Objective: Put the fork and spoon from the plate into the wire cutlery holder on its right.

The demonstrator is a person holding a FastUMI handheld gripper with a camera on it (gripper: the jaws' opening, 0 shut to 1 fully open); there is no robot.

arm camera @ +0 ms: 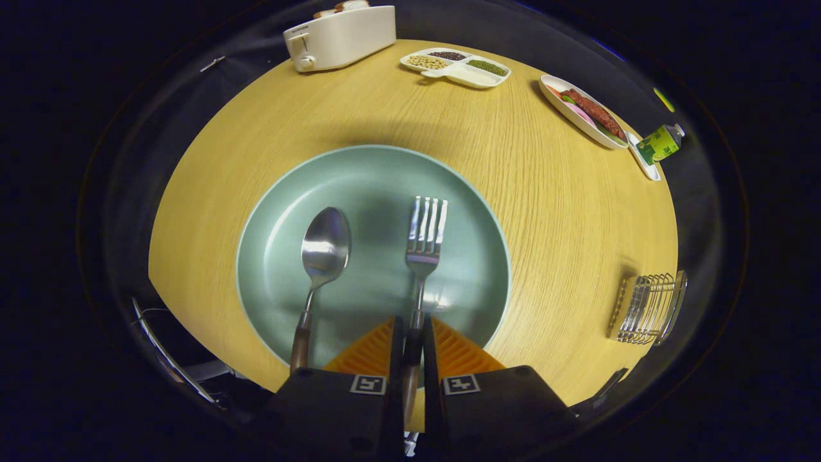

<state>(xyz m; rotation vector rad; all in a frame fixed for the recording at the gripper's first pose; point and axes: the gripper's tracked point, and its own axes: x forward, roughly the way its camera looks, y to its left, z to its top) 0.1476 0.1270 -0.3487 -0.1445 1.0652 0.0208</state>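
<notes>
The gripper (412, 337) has its two fingers pressed together on the wooden handle of the fork (423, 247), low on the handle, with the tines pointing away across the plate (282, 212). One fork and one spoon (321, 256) lie side by side on the single green plate, the spoon just left of the fingers and untouched, its handle reaching past the plate's near rim. The one wire holder (648, 308) stands well apart at the right edge of the tabletop (545, 212), empty as far as can be told.

The grip sits far from the fork's metal head, so the tines may sag or swing once lifted, and a tilted fork could catch on the holder's wires instead of dropping between them. The holder looks light and stands close to the table's edge; a sideways knock might push it off. A wide swing could also brush the spoon and shift it on the plate.

Along the far edge stand one toaster (340, 35), one divided tray (457, 66) of beans, one dish (584, 109) of food and one small bottle (662, 142).
</notes>
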